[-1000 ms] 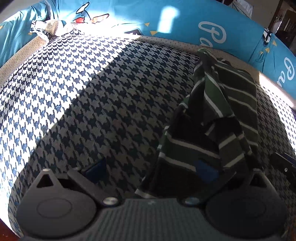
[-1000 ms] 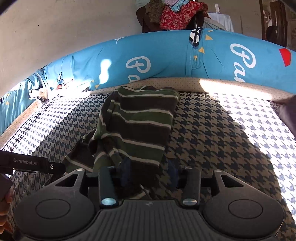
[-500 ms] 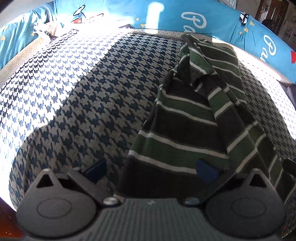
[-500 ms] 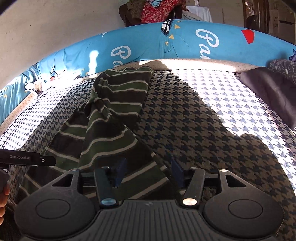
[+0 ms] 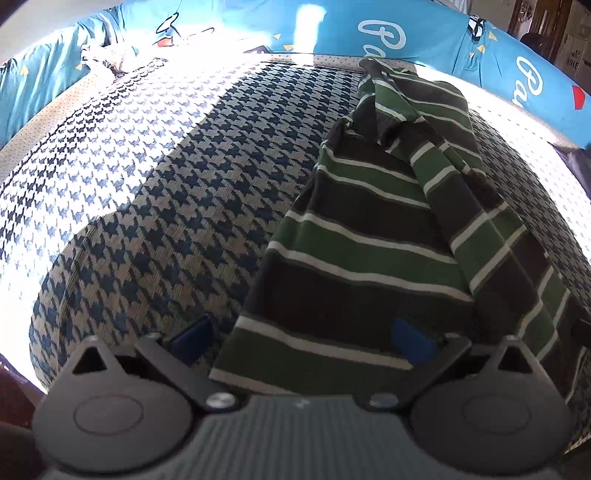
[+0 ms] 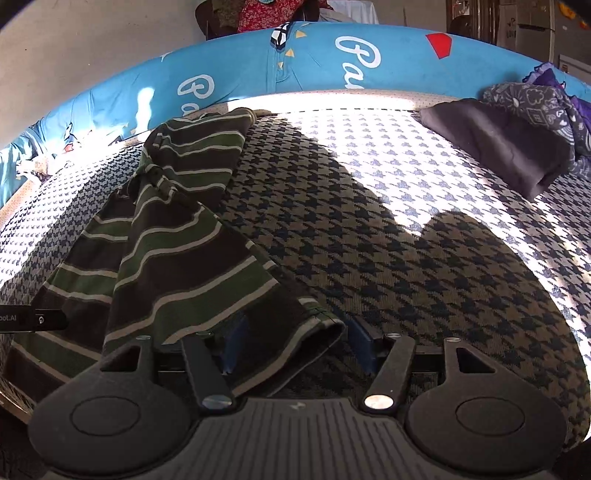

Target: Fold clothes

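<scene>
A dark brown and green striped garment point(image 5: 369, 240) point(image 6: 177, 258) lies stretched lengthwise on the houndstooth bed cover point(image 5: 166, 203) point(image 6: 369, 240), bunched near its far end. My left gripper point(image 5: 301, 336) stands wide open over the garment's near hem, its blue pads apart and pressing nothing. My right gripper point(image 6: 295, 343) has its jaws opening. The garment's near corner droops between them and over the left finger, and the pads do not pinch it. The side of the left gripper's body point(image 6: 33, 319) shows at the right wrist view's left edge.
A blue printed bolster point(image 5: 406, 29) point(image 6: 295, 62) runs along the bed's far edge. Folded dark clothes point(image 6: 498, 136) and a purple patterned cloth point(image 6: 535, 99) lie at the far right. More clothes point(image 6: 266, 14) are heaped beyond the bolster. Sunlight falls across the cover.
Both grippers have drawn back toward the bed's near edge and the garment has stretched out long toward them. The right gripper's pads have spread wider apart. The left pads stay wide.
</scene>
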